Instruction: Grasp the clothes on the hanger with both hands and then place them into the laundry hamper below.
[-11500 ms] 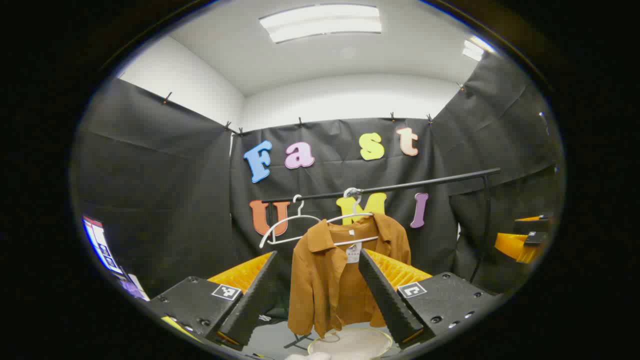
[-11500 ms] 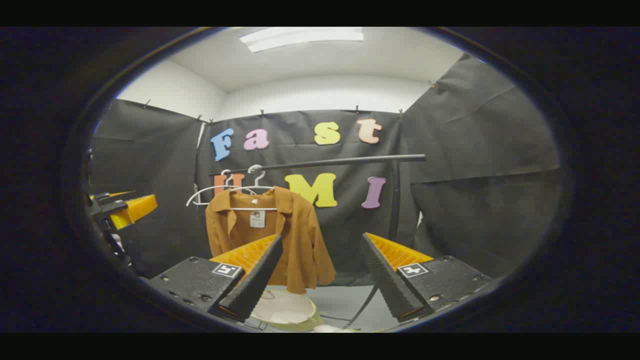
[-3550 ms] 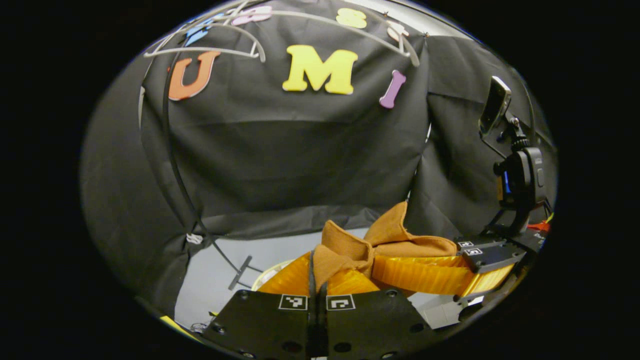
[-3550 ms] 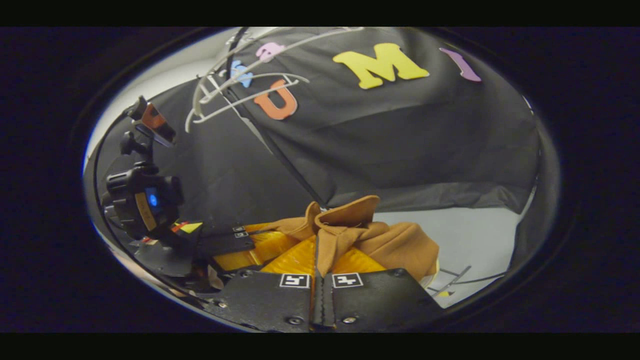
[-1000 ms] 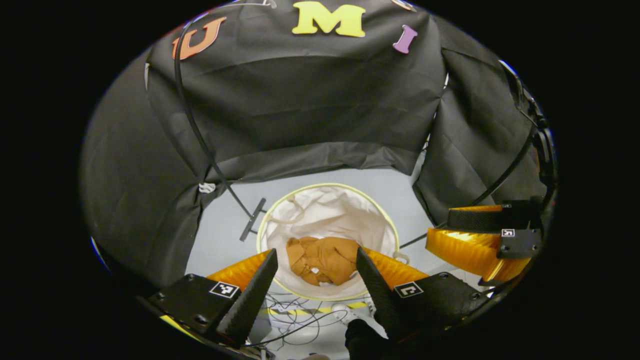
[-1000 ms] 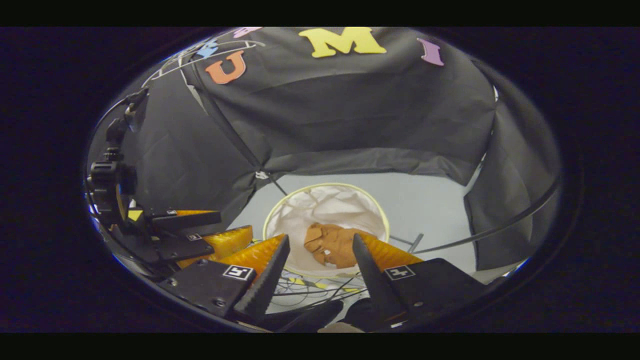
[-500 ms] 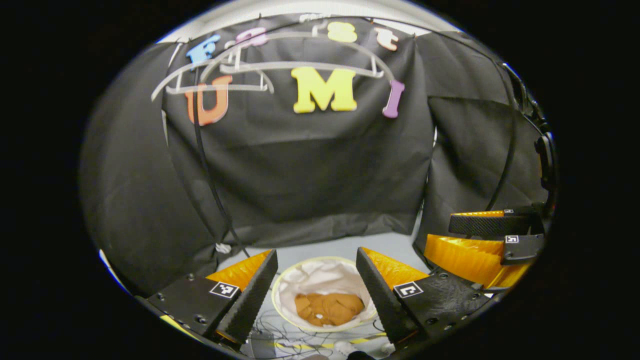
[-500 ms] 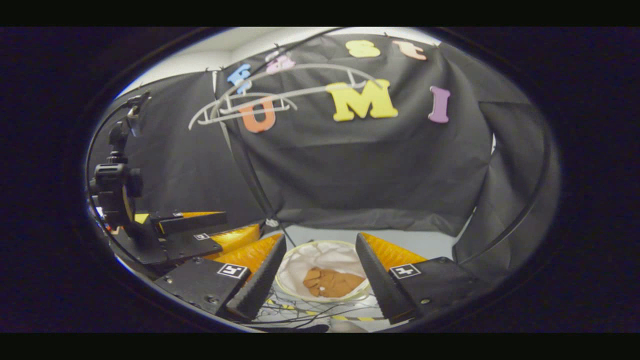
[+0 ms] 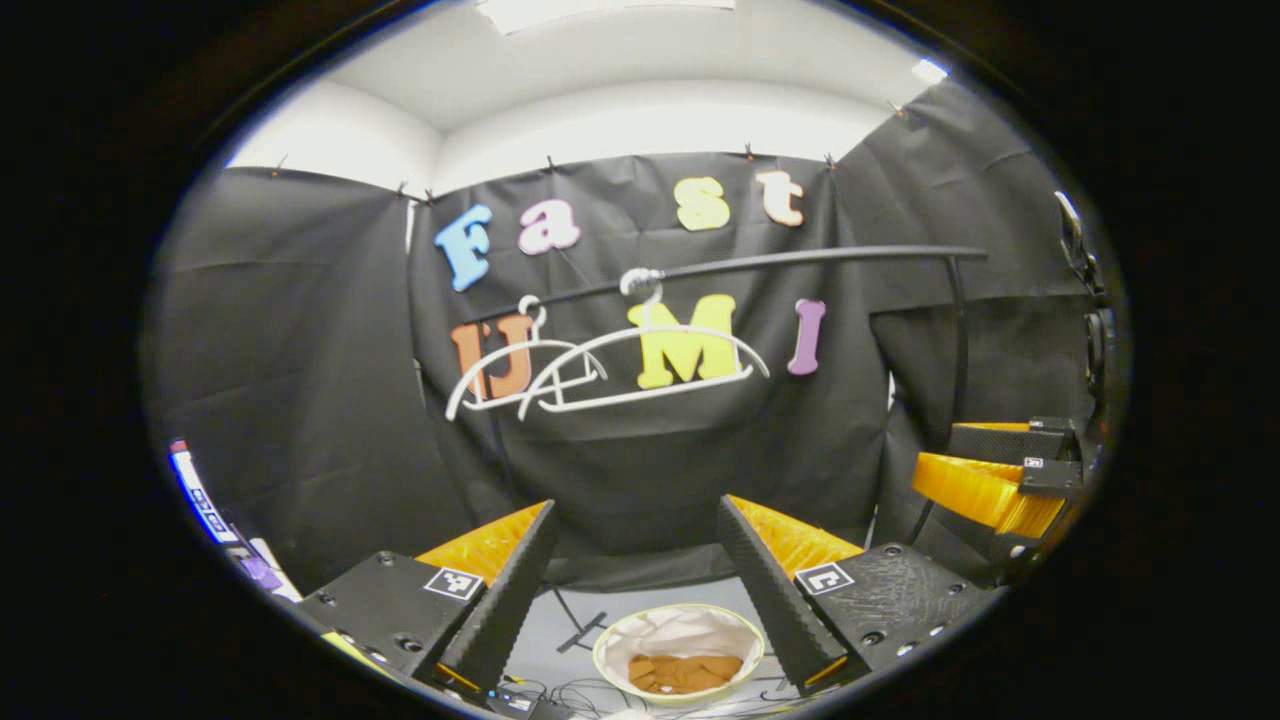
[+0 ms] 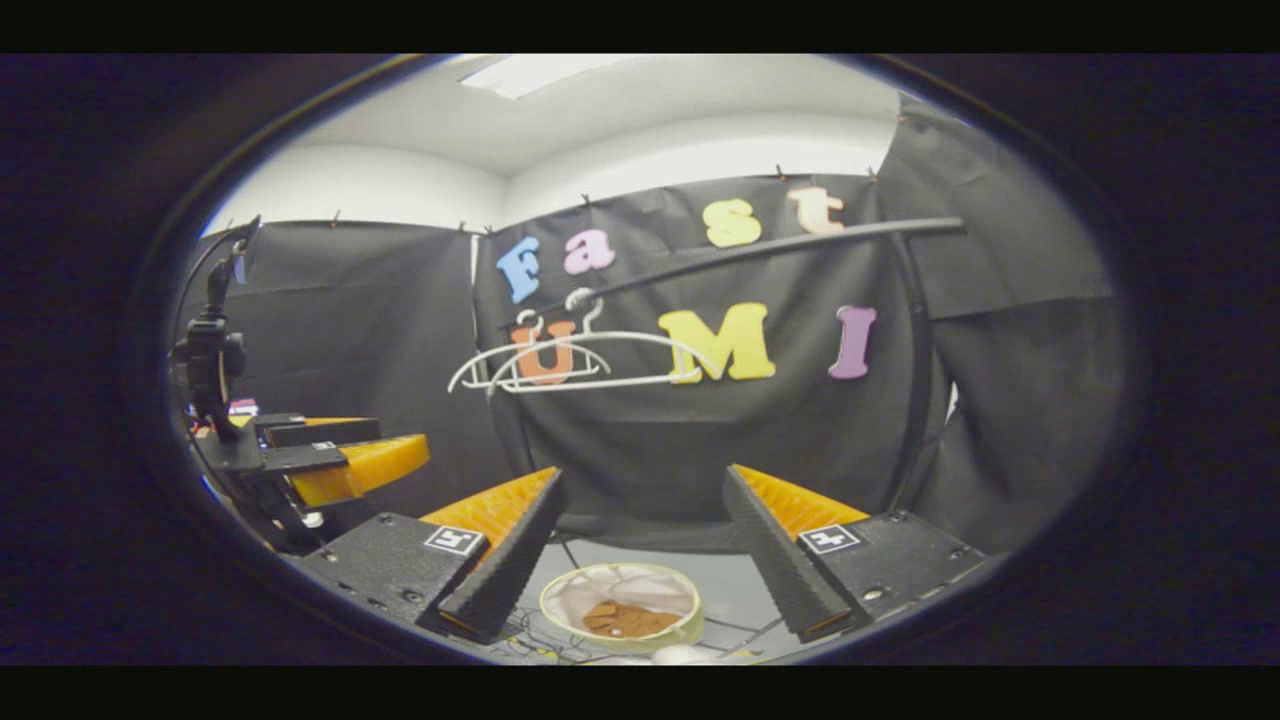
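The task looks finished, judged from how things lie: the brown shirt (image 9: 685, 672) sits crumpled at the bottom of the round white laundry hamper (image 9: 612, 645), which stands on the grey floor (image 9: 585, 607) below the rail, and nothing is left on the hangers. Going left to right in the left gripper view, a black cloth wall closes the side, then two bare white hangers (image 9: 600, 360) hang side by side from the black clothes rail (image 9: 800, 260), whose upright post drops at the right. The left gripper (image 9: 633, 590) is raised well above the hamper, its jaws spread wide and empty, the hamper showing between them. The right gripper (image 10: 640, 565) is likewise wide apart and holds nothing; it also appears at the right edge of the left gripper view. In the right gripper view the hamper (image 10: 560, 598) and shirt (image 10: 622, 618) lie low between the fingers, with loose cables (image 10: 735, 632) on the floor beside it. There is no table here; the room is a booth with black drapes, white upper walls and a ceiling light panel (image 9: 600, 10). Nothing seems left but to withdraw.
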The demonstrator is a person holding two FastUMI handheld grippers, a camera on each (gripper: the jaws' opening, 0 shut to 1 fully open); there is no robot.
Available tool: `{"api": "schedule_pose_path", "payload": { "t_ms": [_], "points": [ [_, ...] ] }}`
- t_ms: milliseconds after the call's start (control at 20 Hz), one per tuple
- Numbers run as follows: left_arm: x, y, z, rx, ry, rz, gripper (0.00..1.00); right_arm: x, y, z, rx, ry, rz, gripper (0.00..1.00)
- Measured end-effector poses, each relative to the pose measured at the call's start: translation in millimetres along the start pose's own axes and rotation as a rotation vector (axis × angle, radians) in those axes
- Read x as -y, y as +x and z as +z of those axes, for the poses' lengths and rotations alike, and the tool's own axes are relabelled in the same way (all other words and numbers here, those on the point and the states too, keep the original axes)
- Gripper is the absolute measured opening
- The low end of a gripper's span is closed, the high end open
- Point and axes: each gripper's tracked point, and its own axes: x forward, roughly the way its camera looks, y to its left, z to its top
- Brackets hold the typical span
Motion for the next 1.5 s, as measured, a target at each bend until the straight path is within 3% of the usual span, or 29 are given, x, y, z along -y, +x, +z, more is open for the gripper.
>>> {"api": "schedule_pose_path", "payload": {
  "t_ms": [300,500,1500],
  "points": [
    [-18.8,-58.9,46.0,0.131,-0.056,0.070,0.98,-2.1,-58.3,19.1,0.056,-0.005,-0.007,0.99],
    [-20.8,-75.4,41.3,0.153,-0.038,0.045,0.99,-0.9,-72.7,30.4,0.090,-0.006,-0.056,0.99],
    [-85.9,-76.2,47.2,0.204,-0.034,-0.028,0.99,-56.7,-64.3,31.9,0.107,-0.048,-0.111,0.99]
  ]
}}
